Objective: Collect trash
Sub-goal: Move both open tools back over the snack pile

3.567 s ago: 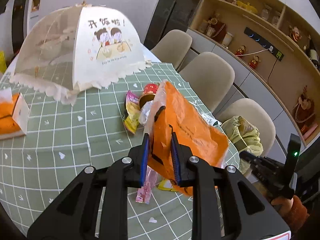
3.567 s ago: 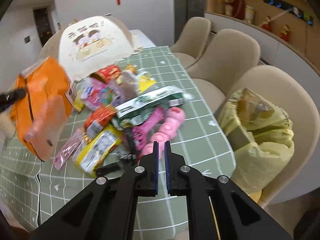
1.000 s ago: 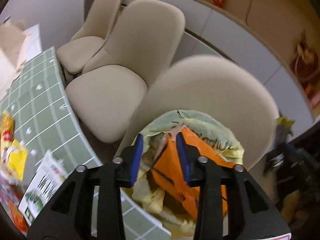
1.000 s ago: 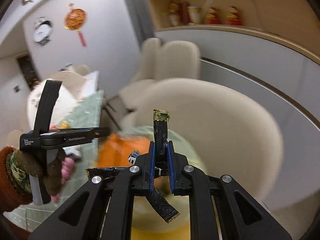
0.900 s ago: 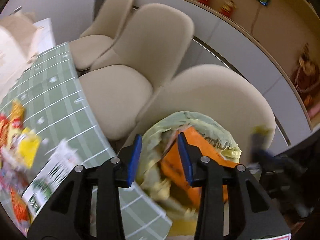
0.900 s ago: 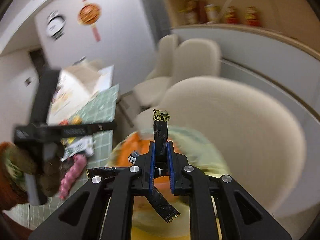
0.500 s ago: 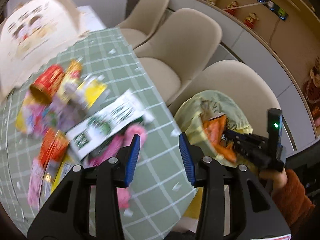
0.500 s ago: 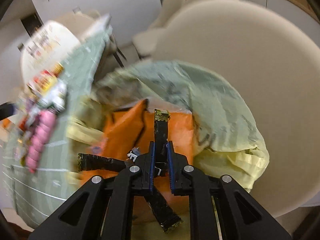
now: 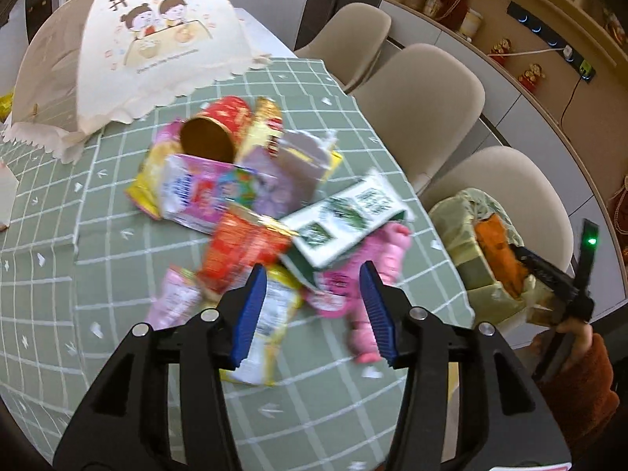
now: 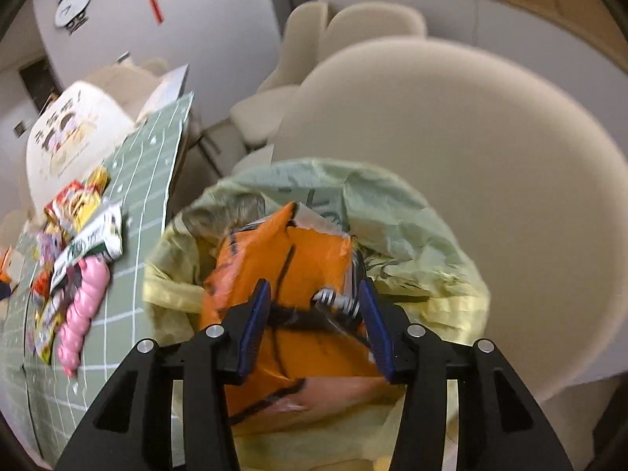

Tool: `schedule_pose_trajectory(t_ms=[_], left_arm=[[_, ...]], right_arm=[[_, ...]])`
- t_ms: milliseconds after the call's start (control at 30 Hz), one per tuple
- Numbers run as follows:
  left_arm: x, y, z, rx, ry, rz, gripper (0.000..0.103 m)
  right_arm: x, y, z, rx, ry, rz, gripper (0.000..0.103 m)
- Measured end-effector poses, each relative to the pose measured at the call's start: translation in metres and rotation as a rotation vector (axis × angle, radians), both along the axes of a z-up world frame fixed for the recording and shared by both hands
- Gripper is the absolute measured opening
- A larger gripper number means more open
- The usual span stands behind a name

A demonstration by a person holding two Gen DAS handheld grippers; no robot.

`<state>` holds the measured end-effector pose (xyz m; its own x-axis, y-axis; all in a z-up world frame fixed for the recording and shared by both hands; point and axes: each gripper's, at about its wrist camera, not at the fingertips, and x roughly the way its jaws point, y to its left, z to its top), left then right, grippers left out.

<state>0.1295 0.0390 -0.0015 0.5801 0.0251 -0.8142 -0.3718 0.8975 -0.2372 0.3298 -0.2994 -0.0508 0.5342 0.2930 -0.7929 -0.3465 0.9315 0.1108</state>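
Both claws apart: left claw (image 9: pixel 314 314), right claw (image 10: pixel 316 325); one orange bag (image 10: pixel 282 259); three chairs.

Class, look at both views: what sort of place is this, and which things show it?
Most likely a home dining room: a table with a green checked cloth, beige dining chairs beside it, a mesh food cover on it, and shelves of ornaments.

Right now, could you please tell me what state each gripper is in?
Left gripper: open, holding nothing, above the wrapper pile on the table.
Right gripper: open, holding nothing, over the orange bag in the trash bag.
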Motion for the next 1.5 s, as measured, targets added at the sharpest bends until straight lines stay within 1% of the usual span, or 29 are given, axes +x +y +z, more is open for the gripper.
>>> schedule_pose_trajectory(t_ms=[67,133,200,233,267,333,433,533,633,733,800,867,933,1000,1100,1133,1233,1333,1367,1433,1500], left_arm=[[-0.007,0.022,-0.002,0.01,-0.012,-0.003,0.047],[-0.015,0.049,-0.001,0.032,-0.022,0.005,0.047],[-0.022,0.074,-0.001,0.05,-0.039,-0.004,0.051],[-0.025,0.088,-0.004,0.062,-0.044,-0.016,0.051],[-0.027,0.099,-0.007,0.066,-0.044,-0.025,0.051],[-0.028,0.117,-0.018,0.048,-0.03,-0.046,0.051],[-0.029,0.131,-0.033,0.025,-0.004,-0.053,0.051],[-0.029,0.131,-0.038,-0.004,-0.005,-0.056,0.051],[-0.032,0.12,-0.042,-0.024,0.002,-0.084,0.051],[-0.037,0.107,-0.047,0.006,0.02,-0.105,0.051],[-0.042,0.102,-0.048,0.021,0.033,-0.092,0.051],[-0.047,0.102,-0.047,-0.011,0.041,-0.064,0.051],[-0.05,0.099,-0.045,-0.033,0.044,-0.064,0.051],[-0.05,0.091,-0.043,-0.009,0.049,-0.091,0.051],[-0.052,0.084,-0.044,0.056,0.074,-0.112,0.051],[-0.054,0.084,-0.046,0.058,0.087,-0.108,0.051],[-0.058,0.088,-0.055,0.028,0.122,-0.09,0.051],[-0.06,0.088,-0.061,0.039,0.136,-0.089,0.051],[-0.059,0.088,-0.063,0.033,0.14,-0.091,0.051],[-0.057,0.087,-0.067,0.028,0.145,-0.098,0.051],[-0.055,0.086,-0.069,0.029,0.146,-0.101,0.051]], right_arm=[[-0.012,0.002,0.014,0.0,-0.032,-0.044,0.045],[-0.03,0.008,0.028,0.041,-0.066,-0.098,0.047],[-0.049,0.015,0.038,0.083,-0.093,-0.124,0.054],[-0.062,0.023,0.041,0.101,-0.097,-0.131,0.054],[-0.07,0.029,0.042,0.112,-0.09,-0.128,0.054],[-0.087,0.048,0.04,0.119,-0.062,-0.116,0.054],[-0.111,0.074,0.04,0.088,-0.053,-0.096,0.054],[-0.128,0.09,0.043,0.063,-0.041,-0.059,0.054],[-0.139,0.104,0.041,0.028,-0.025,-0.031,0.054],[-0.146,0.118,0.038,0.009,-0.028,0.015,0.054],[-0.149,0.129,0.037,0.006,-0.047,0.036,0.054],[-0.149,0.14,0.034,0.029,-0.039,0.06,0.054],[-0.148,0.155,0.031,0.029,-0.034,0.09,0.054],[-0.146,0.165,0.031,0.003,-0.041,0.104,0.054],[-0.142,0.177,0.035,-0.041,-0.074,0.123,0.054],[-0.141,0.179,0.038,-0.056,-0.089,0.121,0.054],[-0.139,0.179,0.041,-0.075,-0.117,0.085,0.054],[-0.134,0.179,0.034,-0.049,-0.067,0.091,0.054],[-0.133,0.181,0.031,-0.03,-0.038,0.111,0.054],[-0.132,0.187,0.027,-0.001,-0.01,0.153,0.054],[-0.134,0.194,0.027,0.011,-0.009,0.193,0.054]])
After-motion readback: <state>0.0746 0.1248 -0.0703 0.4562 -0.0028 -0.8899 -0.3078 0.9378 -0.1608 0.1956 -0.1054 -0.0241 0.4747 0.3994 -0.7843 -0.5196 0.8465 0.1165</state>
